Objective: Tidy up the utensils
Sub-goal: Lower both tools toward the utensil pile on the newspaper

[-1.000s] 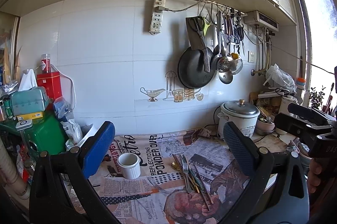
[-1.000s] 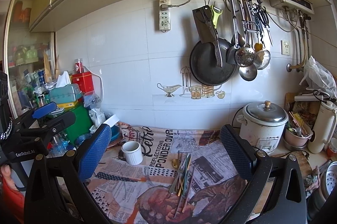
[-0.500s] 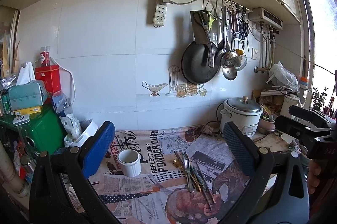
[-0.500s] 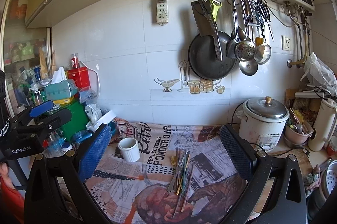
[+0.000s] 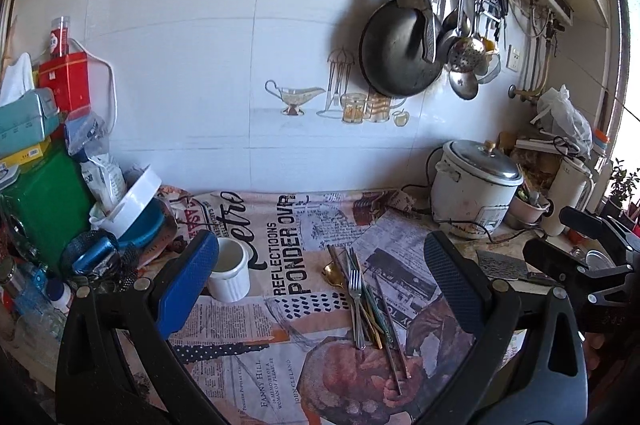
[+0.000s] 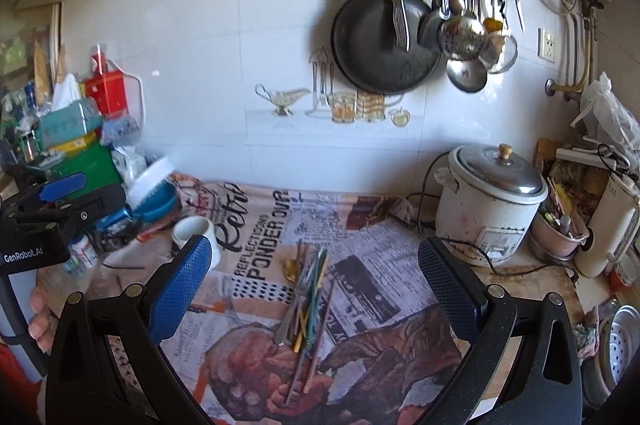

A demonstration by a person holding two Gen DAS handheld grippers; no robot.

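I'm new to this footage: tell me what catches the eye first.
A loose pile of utensils lies mid-counter on a newspaper-print cloth, with a white cup to its left. A black pan hangs on the wall above, and a white rice cooker stands at the right.

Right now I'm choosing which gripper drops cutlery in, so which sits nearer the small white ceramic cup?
Left. The left gripper has the small white ceramic cup by its left finger; the right gripper is further right.
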